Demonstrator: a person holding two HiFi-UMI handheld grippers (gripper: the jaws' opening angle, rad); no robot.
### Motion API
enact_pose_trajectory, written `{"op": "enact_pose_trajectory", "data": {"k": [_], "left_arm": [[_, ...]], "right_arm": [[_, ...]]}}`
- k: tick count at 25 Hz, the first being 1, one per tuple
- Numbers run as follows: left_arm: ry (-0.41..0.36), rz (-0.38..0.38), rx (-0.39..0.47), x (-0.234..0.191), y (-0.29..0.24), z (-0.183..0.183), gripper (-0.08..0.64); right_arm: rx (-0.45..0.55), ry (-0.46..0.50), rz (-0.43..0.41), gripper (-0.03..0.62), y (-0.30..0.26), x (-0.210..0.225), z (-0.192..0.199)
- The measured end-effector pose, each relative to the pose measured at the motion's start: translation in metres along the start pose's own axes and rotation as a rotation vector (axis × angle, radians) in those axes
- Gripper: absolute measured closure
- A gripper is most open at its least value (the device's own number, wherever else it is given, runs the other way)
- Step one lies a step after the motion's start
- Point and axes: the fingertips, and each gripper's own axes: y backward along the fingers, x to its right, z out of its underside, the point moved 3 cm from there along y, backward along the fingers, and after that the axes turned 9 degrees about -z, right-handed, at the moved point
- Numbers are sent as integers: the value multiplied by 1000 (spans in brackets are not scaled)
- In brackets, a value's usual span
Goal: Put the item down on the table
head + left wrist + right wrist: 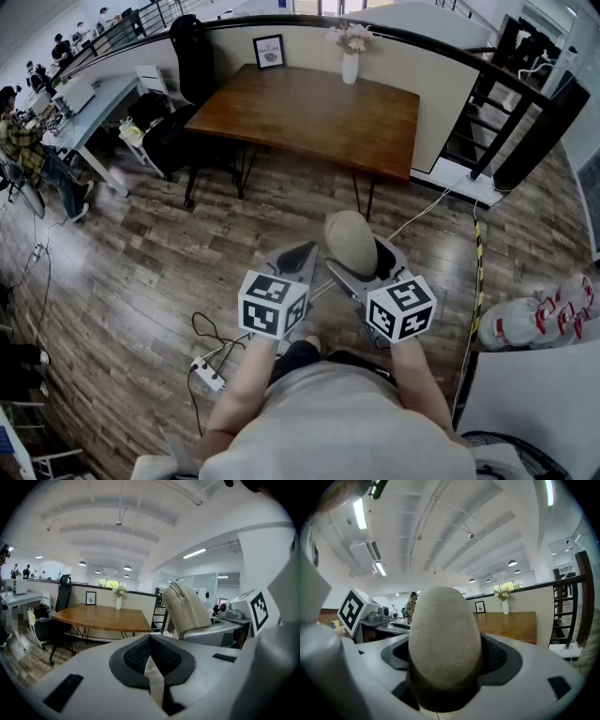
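Note:
A beige rounded fabric item (351, 242) stands upright between the jaws of my right gripper (360, 262), which is shut on it. In the right gripper view the item (444, 644) fills the space between the dark pads. My left gripper (298, 256) hangs just left of it, jaws shut and empty; its black pads (138, 656) meet in the left gripper view, where the item (187, 611) shows to the right. The brown wooden table (309, 114) lies ahead, well beyond both grippers.
On the table's far edge stand a white vase with flowers (350, 54) and a framed picture (269, 52). A black office chair (192, 58) sits at the table's left. A power strip with cables (208, 373) lies on the wood floor. Water bottles (539, 319) lie right.

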Motion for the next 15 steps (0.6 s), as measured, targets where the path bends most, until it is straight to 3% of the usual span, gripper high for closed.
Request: {"op": "enact_pose_trajectory", "data": {"k": [15], "left_arm": [[10, -2, -22, -10, -4, 7, 554]], "right_arm": [[-18, 34, -3, 176, -14, 2, -1]]}}
